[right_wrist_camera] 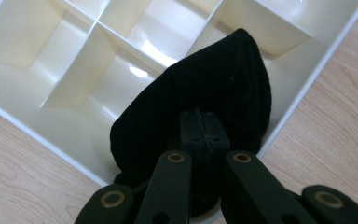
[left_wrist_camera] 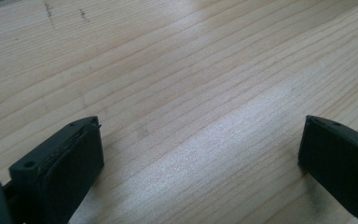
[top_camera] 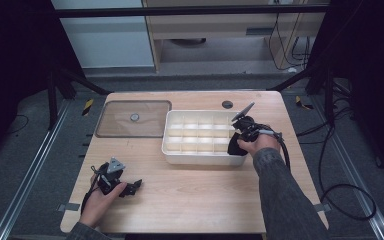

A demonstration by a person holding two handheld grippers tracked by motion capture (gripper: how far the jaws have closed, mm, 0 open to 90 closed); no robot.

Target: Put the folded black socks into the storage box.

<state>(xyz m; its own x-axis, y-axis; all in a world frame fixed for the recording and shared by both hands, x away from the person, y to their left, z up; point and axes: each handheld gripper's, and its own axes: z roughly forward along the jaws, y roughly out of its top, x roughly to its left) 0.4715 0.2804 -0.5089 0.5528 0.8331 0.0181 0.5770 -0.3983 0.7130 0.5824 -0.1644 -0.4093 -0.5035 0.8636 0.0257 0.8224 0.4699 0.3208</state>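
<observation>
Black cloth (right_wrist_camera: 200, 98), a soft folded piece, is pinched between the pressed-together jaws of the right gripper (right_wrist_camera: 199, 122). In the right gripper view the cloth hangs at frame centre, over the corner compartments of the divided tray (right_wrist_camera: 42, 128), its lower fold bunched around the jaw tips. Whether the cloth rests on the tray floor cannot be told.

In the high view the right gripper (top_camera: 239, 138) is seen right of centre, at the right end of the tray (top_camera: 200, 159), with the cloth (top_camera: 234, 145) draped at the tray's near right corner. The tray is cream-white, partitioned into rows of small cells, and is set on the wooden table (top_camera: 195, 195).

Left gripper (top_camera: 130, 188) is held low at the lower left of the high view, well apart from the tray. In the left gripper view its jaws are spread wide, one pad (left_wrist_camera: 70, 163) at lower left and the other at the right edge, with nothing but bare wood grain between them.

A clear lid (top_camera: 132, 119) with a round knob is noted lying flat at the upper left of the table, just beside the tray's left end. A small dark round fitting (top_camera: 227, 104) is set in the tabletop behind the tray.
</observation>
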